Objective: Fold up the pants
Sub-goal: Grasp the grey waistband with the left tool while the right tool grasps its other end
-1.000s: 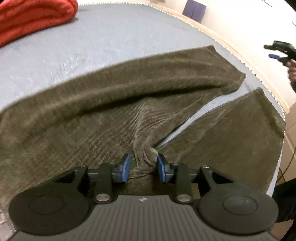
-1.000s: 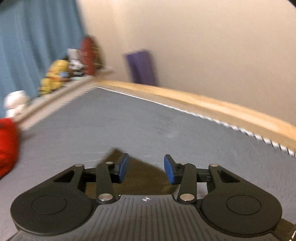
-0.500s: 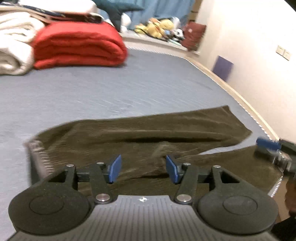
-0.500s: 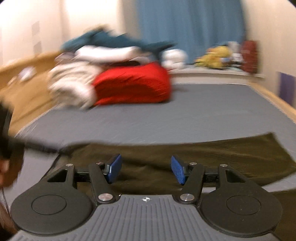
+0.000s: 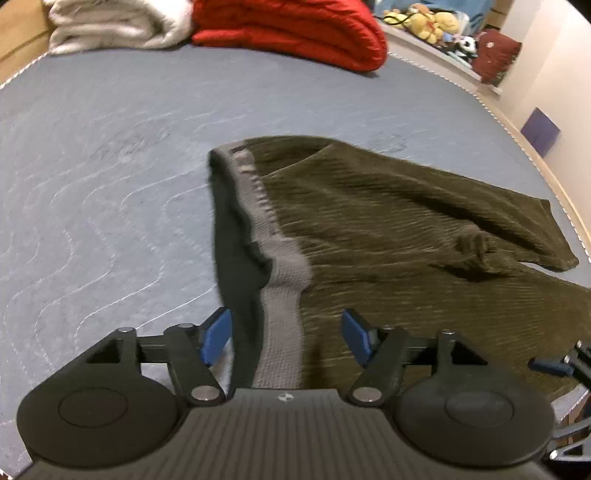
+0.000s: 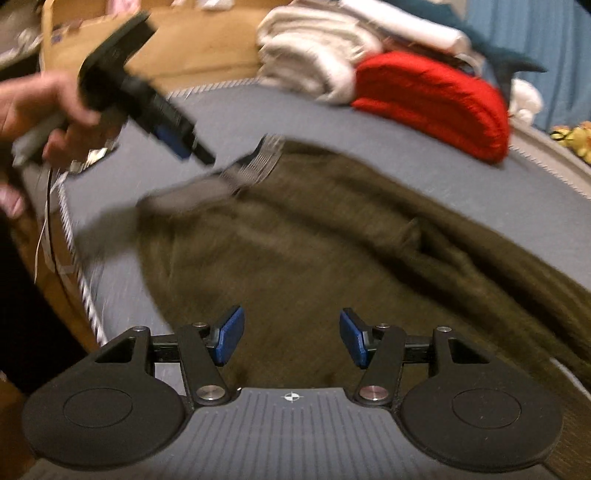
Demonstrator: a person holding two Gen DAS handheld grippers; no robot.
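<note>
Two grippers, left gripper (image 5: pixel 286 339) just opened and right gripper (image 6: pixel 291 341) spread, both empty above soft, limp pants (image 5: pixel 388 229) on the bed (image 5: pixel 110 147); best pinched at waistband (image 5: pixel 284 273).

The pants (image 5: pixel 388 229) lie spread on the bed (image 5: pixel 110 166) along its near edge, waistband toward the bed's middle, legs reaching the right edge. My left tool (image 5: pixel 286 339) hangs over the waistband. Folded blankets (image 5: pixel 288 29) sit piled at the bed's far edge.
</note>
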